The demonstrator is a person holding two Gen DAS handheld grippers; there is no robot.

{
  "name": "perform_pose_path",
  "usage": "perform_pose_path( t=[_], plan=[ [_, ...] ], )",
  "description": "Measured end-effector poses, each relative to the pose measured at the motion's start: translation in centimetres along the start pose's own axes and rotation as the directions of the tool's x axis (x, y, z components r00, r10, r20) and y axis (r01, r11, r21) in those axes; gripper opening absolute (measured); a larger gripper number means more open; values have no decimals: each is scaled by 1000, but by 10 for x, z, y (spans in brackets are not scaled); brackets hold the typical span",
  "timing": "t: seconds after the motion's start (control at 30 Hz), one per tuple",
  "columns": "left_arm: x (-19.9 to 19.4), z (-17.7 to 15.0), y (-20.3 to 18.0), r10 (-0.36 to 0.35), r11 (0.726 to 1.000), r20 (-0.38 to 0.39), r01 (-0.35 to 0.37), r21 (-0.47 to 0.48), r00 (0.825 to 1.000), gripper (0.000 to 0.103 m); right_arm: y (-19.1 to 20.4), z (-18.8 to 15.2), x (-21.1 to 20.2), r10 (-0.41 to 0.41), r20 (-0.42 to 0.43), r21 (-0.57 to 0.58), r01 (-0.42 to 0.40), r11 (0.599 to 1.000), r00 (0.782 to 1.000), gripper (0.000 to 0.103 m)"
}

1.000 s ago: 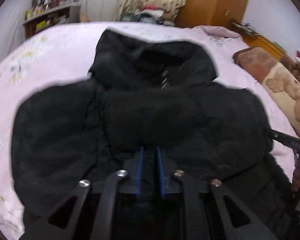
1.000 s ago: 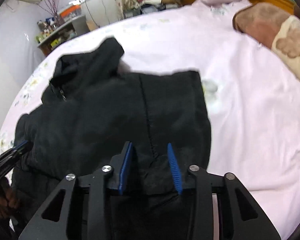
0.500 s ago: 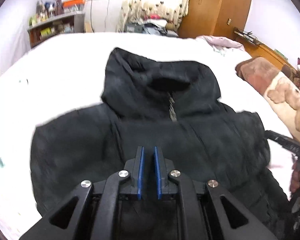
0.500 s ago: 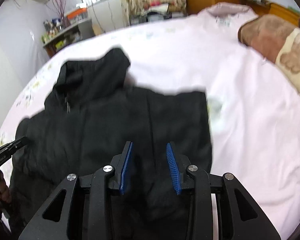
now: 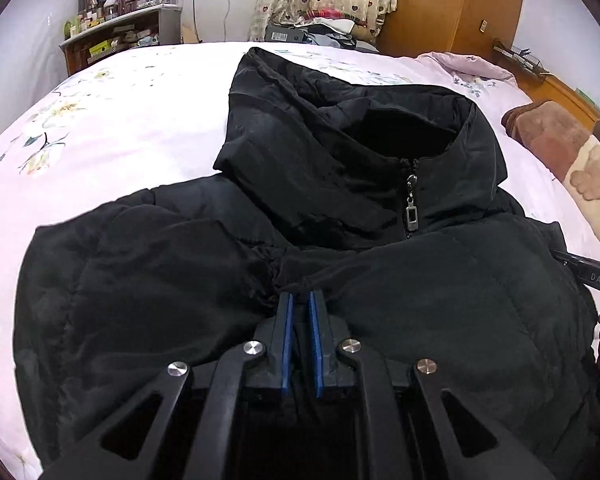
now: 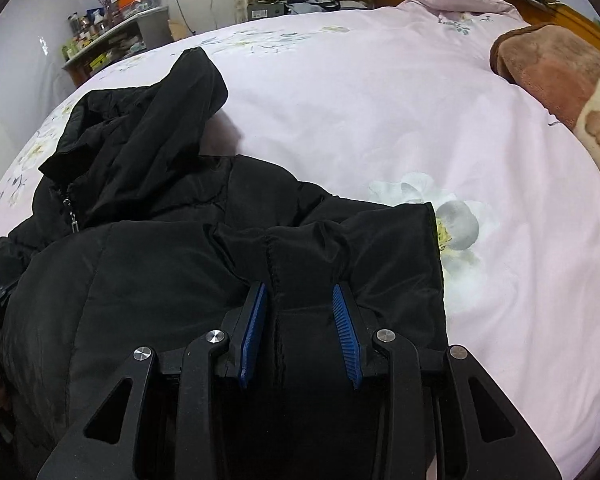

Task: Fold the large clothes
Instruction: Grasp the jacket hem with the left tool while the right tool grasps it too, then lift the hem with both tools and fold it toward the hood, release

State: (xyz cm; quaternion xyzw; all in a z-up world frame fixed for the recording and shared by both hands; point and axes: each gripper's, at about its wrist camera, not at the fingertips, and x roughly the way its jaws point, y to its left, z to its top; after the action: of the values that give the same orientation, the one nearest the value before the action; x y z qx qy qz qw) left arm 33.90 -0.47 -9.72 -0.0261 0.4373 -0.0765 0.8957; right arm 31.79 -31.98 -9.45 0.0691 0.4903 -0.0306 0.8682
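Note:
A black hooded padded jacket (image 5: 440, 280) lies front up on a pink bedsheet (image 5: 132, 120), hood (image 5: 320, 128) at the far end, zipper pull (image 5: 412, 210) at the collar. My left gripper (image 5: 301, 298) is shut on a fold of jacket fabric near the chest. In the right wrist view the jacket (image 6: 140, 272) fills the lower left. My right gripper (image 6: 300, 292) is shut on a thick bunch of the jacket near its right edge, blue pads pressed into the padding.
A brown and cream blanket (image 5: 572, 160) lies at the bed's right side and shows in the right wrist view (image 6: 560, 76). A cluttered shelf (image 5: 112, 36), curtains and a wooden wardrobe (image 5: 452, 4) stand beyond the bed.
Both grippers have drawn back with the jacket, pulling its fabric toward me. The hood and collar now lie flatter and further away.

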Motion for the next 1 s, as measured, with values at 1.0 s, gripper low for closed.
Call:
perform_pose_path(
  t=[1.0],
  plan=[
    [-96, -9, 11, -93, 995, 42, 94, -26, 995, 28, 73, -22, -74, 136, 51, -93, -131, 987, 989, 36]
  ],
)
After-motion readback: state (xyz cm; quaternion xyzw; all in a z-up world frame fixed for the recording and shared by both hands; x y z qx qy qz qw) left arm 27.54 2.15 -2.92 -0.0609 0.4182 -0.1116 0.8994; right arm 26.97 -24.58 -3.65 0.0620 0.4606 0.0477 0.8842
